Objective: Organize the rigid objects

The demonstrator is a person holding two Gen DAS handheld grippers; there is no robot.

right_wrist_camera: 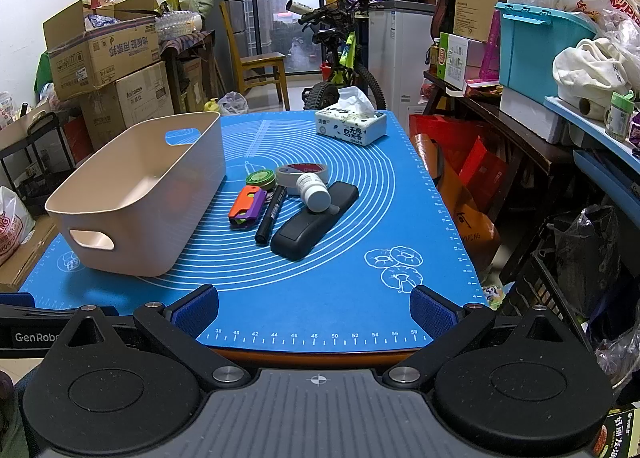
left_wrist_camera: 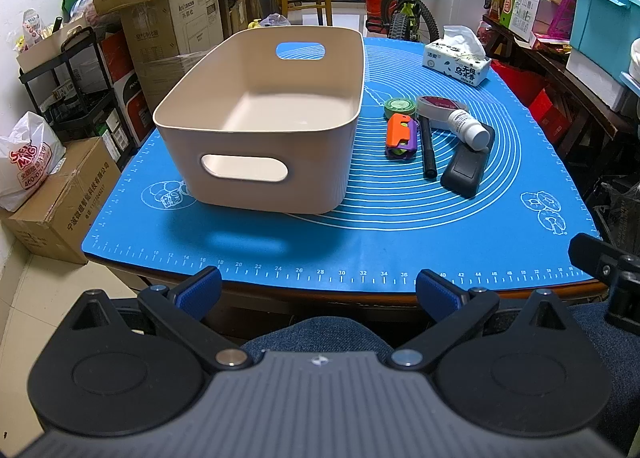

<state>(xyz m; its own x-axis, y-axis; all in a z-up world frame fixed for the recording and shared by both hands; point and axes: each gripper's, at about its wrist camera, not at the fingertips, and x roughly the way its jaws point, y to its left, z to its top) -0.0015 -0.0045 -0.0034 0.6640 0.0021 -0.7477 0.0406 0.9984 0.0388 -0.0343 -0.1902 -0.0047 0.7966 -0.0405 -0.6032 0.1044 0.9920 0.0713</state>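
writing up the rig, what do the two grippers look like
Both the left gripper and right gripper match: black linkage arms, round black discs, silver pivot pins, ribbed grey body with a crosshair mark, textured blue pads. No cables visible.

Your left claw [left_wrist_camera: 318, 290] is hovering wide apart at the counter's [left_wrist_camera: 400, 242] near edge. A beige bin [left_wrist_camera: 256, 162] is sitting ahead; beside it, a marker [left_wrist_camera: 427, 148], bottle [left_wrist_camera: 468, 129], tape roll [left_wrist_camera: 438, 108] and remote [left_wrist_camera: 466, 170] are lying clustered.

The blue mat [left_wrist_camera: 360, 242] carried ruler numbers along its near edge, 16 to 36 in the left view; the left gripper's body [right_wrist_camera: 28, 332] beside the right camera read "GenRob"
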